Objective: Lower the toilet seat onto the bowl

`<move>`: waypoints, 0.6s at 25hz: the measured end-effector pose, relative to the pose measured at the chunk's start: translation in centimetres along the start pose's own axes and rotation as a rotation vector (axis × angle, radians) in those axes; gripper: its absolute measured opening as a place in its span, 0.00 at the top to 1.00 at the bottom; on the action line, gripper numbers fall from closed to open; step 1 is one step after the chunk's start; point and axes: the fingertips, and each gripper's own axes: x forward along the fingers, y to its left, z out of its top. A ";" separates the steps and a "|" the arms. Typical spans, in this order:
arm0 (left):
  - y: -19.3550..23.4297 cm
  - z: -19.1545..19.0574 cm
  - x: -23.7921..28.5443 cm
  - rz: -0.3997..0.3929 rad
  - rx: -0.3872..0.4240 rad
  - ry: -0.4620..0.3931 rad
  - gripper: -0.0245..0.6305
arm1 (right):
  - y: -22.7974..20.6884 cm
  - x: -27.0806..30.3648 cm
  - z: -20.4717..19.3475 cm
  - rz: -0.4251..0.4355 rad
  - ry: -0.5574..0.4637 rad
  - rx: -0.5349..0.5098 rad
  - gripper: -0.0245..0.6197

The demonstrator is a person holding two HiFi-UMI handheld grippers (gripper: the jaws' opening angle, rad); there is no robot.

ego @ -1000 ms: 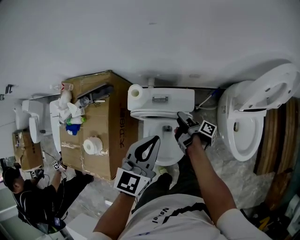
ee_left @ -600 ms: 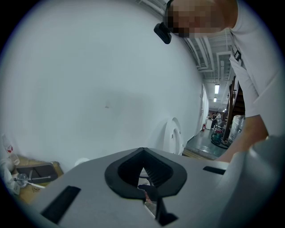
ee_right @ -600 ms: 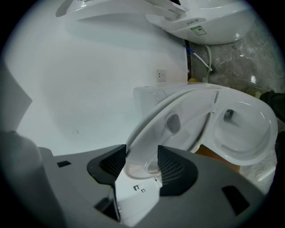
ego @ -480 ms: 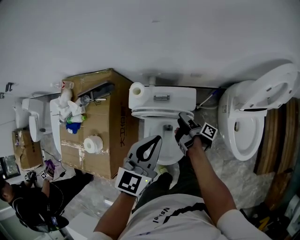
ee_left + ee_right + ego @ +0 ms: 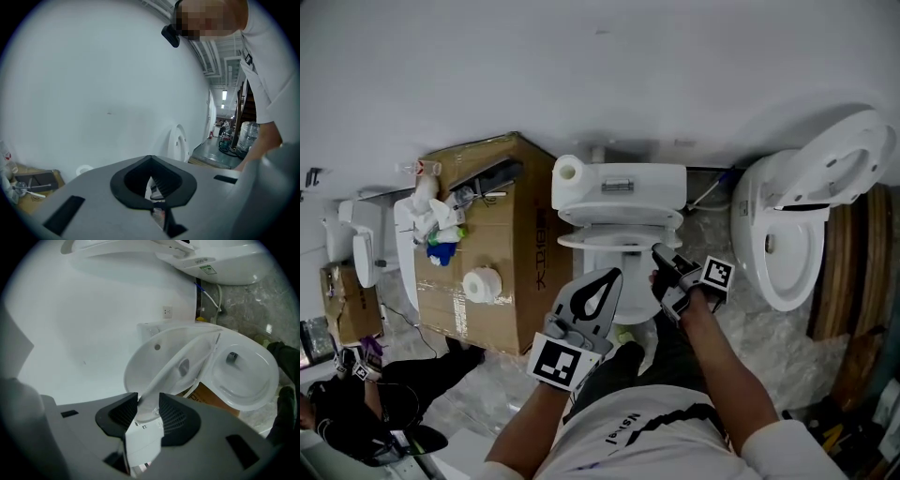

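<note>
Drawn in since a second earlier, the jaws of the right tool (image 5: 148, 404) were closing on the front edge of the toilet seat (image 5: 171, 379), which was pinched between the pads. The seat was held raised, tilted between the lid (image 5: 150, 357) and the bowl (image 5: 243, 376), clear of the bowl. The left tool (image 5: 612, 275) was clenched on nothing, held apart from the toilet.

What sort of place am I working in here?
Probably a warehouse or fixture-testing space, not a home bathroom: one white ceramic toilet stands beside a second white toilet with raised lid, and a brown cardboard box stands alongside.
</note>
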 end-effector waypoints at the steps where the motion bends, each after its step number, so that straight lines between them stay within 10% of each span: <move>1: -0.1 -0.1 -0.4 -0.001 0.001 -0.002 0.95 | -0.3 -0.6 -0.6 -0.014 0.014 -0.016 0.75; 15: -2.4 -5.4 -8.7 -0.041 -0.010 -0.017 0.95 | -11.7 -8.2 -8.6 -0.127 0.003 -0.073 0.85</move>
